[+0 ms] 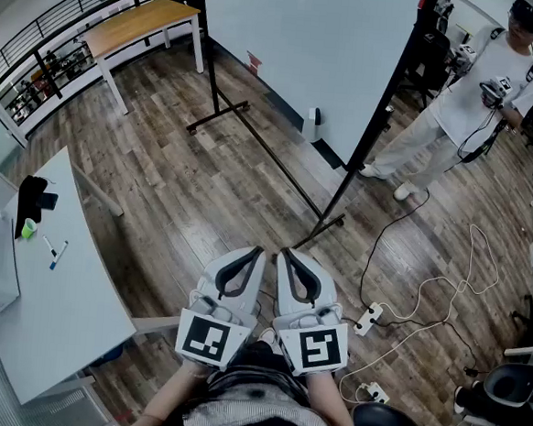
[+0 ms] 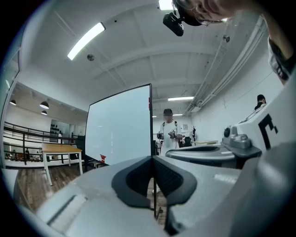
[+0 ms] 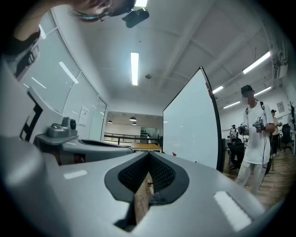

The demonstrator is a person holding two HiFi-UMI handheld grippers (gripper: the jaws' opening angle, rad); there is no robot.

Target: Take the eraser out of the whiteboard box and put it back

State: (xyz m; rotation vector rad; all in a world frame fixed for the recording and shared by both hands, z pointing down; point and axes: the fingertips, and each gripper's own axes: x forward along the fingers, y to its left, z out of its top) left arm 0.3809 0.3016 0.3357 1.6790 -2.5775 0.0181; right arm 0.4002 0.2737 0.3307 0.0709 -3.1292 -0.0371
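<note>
The whiteboard [image 1: 307, 45] stands on its black frame ahead of me across the wooden floor. A small pale box [image 1: 312, 124] sits at its lower edge; I cannot pick out an eraser in any view. A small red item [image 1: 253, 62] clings to the board's lower left. My left gripper [image 1: 260, 249] and right gripper [image 1: 285, 251] are held side by side close to my body, level, pointing toward the board and well short of it. The left gripper [image 2: 151, 157] has its jaws together with nothing between them. The right gripper [image 3: 149, 153] is also shut and empty.
A white table [image 1: 67, 302] with markers and a black item is at my left, and a wooden table [image 1: 139, 21] stands far left. A person [image 1: 459, 103] stands right of the board. Cables and power strips [image 1: 368, 318] lie on the floor at right, near a chair [image 1: 510, 387].
</note>
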